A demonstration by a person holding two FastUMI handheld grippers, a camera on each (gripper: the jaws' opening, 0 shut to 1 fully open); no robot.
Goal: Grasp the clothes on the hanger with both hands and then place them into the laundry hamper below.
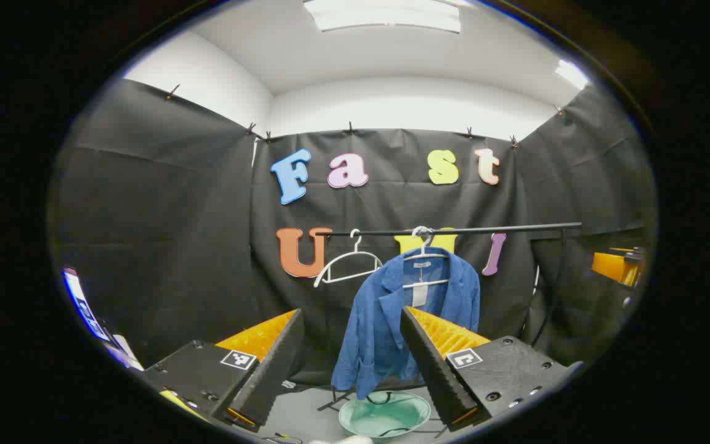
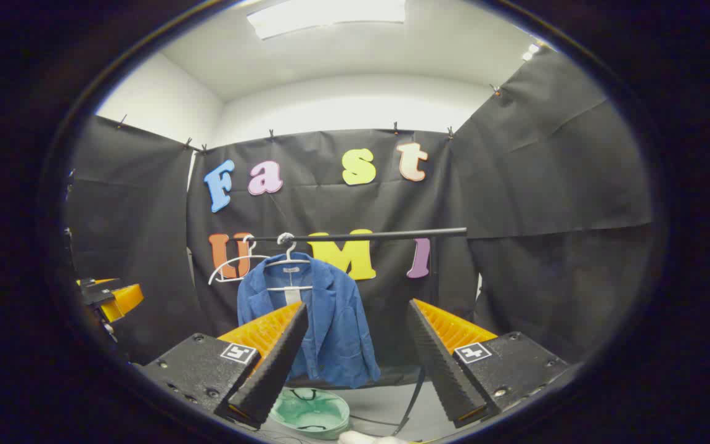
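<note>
A blue jacket (image 1: 386, 314) hangs on a white hanger (image 1: 424, 253) from a black rail (image 1: 453, 230); in the right gripper view the jacket (image 2: 330, 327) hangs left of centre. Below it on the floor stands a pale green hamper (image 1: 384, 414), also seen as a round green hamper (image 2: 309, 412). My left gripper (image 1: 352, 320) is open, well short of the jacket, with nothing between its fingers. My right gripper (image 2: 358, 314) is open too, with the jacket far off behind its left finger. The other gripper (image 2: 111, 297) shows at the left edge.
An empty white hanger (image 1: 347, 265) hangs on the rail left of the jacket. The rail's stand (image 1: 561, 271) is at the right. Black cables (image 1: 342, 398) lie on the grey floor near the hamper. A screen (image 1: 84, 305) sits at the far left.
</note>
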